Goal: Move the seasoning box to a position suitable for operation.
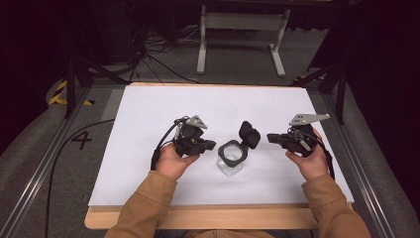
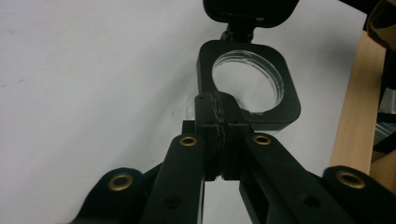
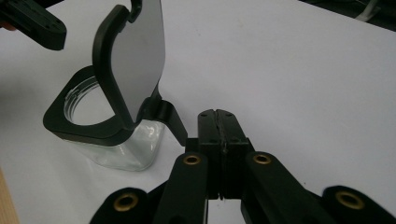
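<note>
We are holding the left gripper (image 1: 207,145) and right gripper (image 1: 271,138) with fingers pressed together on nothing, flanking the clear square jar (image 1: 231,158) sitting mid-frame on the white counter (image 1: 148,124), its black hinged lid (image 1: 249,134) standing open toward the right gripper.

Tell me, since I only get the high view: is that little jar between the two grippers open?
Observer: Yes. In the left gripper view the jar shows a round open mouth with a threaded clear rim, and nothing inside that I can see.
Operator: And the lid?
Observer: In the right gripper view the lid stands up on a hinge at the jar's edge, inner face smooth.
Operator: Are the grippers holding anything?
Observer: No. The left gripper has its jaws shut together with nothing between them, its tip just short of the jar's black collar; the right gripper is shut too, near the hinge.
</note>
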Motion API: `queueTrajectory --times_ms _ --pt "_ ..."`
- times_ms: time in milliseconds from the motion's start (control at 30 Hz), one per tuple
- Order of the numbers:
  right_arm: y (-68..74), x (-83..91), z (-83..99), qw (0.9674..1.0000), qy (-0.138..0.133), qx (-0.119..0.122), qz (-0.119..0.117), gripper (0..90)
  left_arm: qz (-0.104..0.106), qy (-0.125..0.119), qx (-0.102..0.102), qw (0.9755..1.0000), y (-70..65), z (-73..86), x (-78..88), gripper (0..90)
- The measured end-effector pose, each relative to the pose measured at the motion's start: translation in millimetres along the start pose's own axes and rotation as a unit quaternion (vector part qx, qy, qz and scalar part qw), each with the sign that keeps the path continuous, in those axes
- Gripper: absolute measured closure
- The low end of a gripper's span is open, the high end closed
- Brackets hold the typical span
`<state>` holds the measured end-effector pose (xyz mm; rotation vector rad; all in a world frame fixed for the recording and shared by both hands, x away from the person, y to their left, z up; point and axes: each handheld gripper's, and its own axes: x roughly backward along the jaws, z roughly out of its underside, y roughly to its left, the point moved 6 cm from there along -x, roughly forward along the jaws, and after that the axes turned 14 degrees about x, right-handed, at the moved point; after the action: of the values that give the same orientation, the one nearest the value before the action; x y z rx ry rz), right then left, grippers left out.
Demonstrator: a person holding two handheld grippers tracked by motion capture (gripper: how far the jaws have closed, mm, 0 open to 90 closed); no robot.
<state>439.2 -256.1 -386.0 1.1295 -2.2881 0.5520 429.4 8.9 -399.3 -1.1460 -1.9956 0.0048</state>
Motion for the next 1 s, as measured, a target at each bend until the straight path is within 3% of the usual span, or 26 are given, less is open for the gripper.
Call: queueTrajectory --times_ms 233,500,700,1000 --pt "7.4 -5.2 -5.4 0.9999 -0.011 0.001 -0.012 89.9 0.002 -0.005 -0.002 1.0000 -7.2 0.3 -16.5 89.2" --pt "15.0 -8.7 -12.4 0.9994 -0.025 0.000 -0.026 89.9 0.004 -0.002 0.002 1.0000 -6.4 1.4 -21.3 89.3" --pt "19.4 -5.2 -21.7 0.9987 -0.050 0.005 -0.014 89.9 -0.004 -0.004 -0.005 1.0000 -7.7 1.3 -22.2 89.4" --pt "20.1 2.5 -32.5 0.9970 -0.077 0.005 0.008 89.9 0.006 -0.012 -0.001 0.9999 -7.5 1.5 -23.9 89.6"
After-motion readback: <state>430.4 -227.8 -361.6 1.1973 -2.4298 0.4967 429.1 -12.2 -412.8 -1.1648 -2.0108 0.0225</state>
